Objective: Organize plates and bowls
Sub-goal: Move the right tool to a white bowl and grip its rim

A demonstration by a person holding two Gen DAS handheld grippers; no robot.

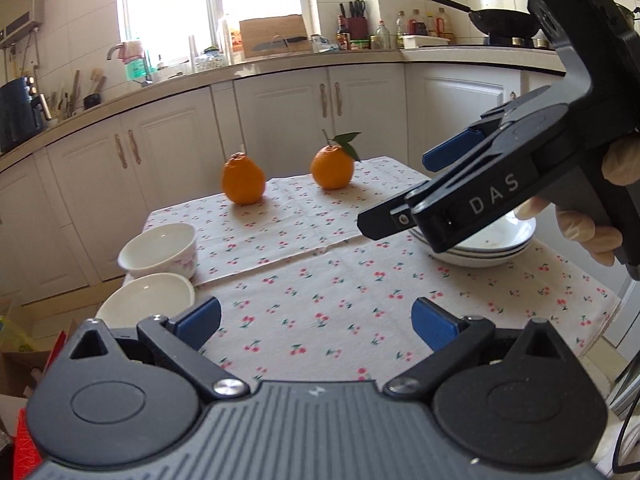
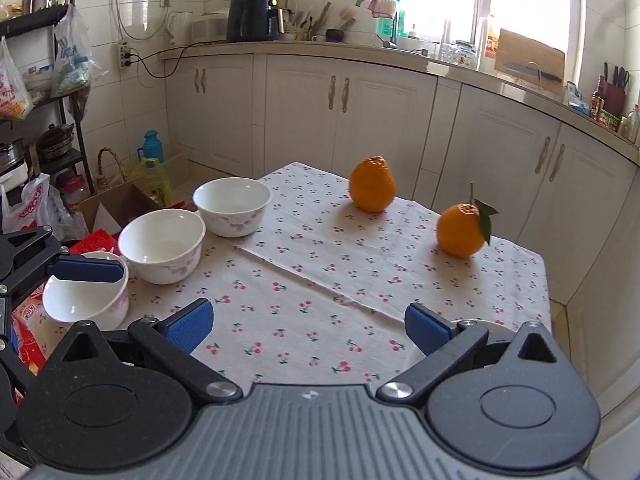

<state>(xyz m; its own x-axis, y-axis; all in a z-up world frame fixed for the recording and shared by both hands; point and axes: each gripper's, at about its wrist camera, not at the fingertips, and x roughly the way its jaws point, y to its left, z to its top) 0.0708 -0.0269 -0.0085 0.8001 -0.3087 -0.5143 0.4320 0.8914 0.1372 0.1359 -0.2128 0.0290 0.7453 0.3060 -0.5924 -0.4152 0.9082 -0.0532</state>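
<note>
Bowls (image 2: 162, 246) are sitting in a row along the table's left edge, plates (image 1: 486, 246) stacking at the right, both the left gripper (image 1: 316, 322) and the right gripper (image 2: 308, 326) gaping wide and empty, so nesting bowls gently seems wise.

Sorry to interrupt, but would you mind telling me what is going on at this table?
A person is tidying crockery with two hand-held grippers. The right hand-held gripper is open and empty, above the stack of plates on the cherry-print tablecloth. The left hand-held gripper is open too. Three white bowls stand in a row along the table's edge; two oranges sit behind.
</note>
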